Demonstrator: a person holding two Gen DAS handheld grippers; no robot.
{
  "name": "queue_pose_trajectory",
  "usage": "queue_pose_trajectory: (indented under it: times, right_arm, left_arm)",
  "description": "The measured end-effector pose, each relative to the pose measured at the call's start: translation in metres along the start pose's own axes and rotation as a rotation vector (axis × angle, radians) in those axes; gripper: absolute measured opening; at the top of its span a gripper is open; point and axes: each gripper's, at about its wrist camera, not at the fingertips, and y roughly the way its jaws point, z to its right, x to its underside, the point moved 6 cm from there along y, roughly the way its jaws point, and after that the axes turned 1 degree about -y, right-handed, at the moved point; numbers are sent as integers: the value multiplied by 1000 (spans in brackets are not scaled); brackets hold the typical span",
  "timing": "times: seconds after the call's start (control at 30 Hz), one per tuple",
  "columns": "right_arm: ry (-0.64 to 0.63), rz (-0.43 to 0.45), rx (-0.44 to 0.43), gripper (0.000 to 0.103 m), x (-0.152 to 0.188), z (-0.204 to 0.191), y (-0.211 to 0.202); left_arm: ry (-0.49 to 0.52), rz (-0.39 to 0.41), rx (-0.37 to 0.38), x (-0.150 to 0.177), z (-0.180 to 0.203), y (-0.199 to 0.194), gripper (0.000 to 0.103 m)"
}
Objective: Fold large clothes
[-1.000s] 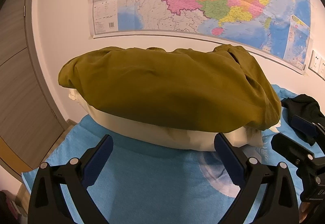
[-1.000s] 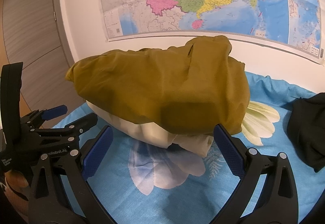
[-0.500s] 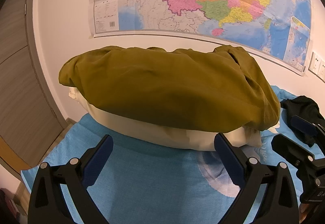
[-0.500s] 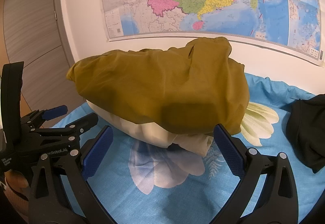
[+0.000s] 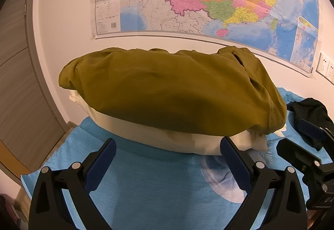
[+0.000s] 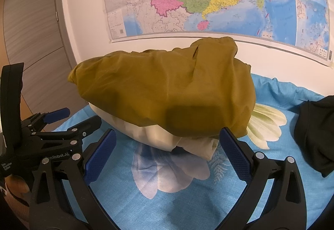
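Hovering wide open and empty, left gripper (image 5: pixel 167 157) and right gripper (image 6: pixel 167 146), short of the olive garment (image 5: pixel 167 94) heaped unfolded on a cream pillow (image 5: pixel 167 138); folding seemingly not yet begun, black garment (image 6: pixel 315 132) waiting aside.

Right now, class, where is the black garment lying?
In both wrist views the black garment lies at the right edge on the blue floral sheet, apart from the olive garment heaped on the cream pillow.
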Motion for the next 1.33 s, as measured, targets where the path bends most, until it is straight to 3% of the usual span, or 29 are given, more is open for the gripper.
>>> queue_pose_trajectory:
  times: [0.8, 1.03, 1.33]
  right_arm:
    - [5, 0, -6, 97, 3, 0, -2]
    - [10, 5, -3, 97, 4, 1, -8]
    - [54, 10, 35, 97, 14, 22, -27]
  left_arm:
    - [-24, -15, -1, 7, 0, -2, 96]
    - [-20, 43, -44, 8, -3, -10, 96]
    - [-17, -11, 68, 16, 23, -7, 96]
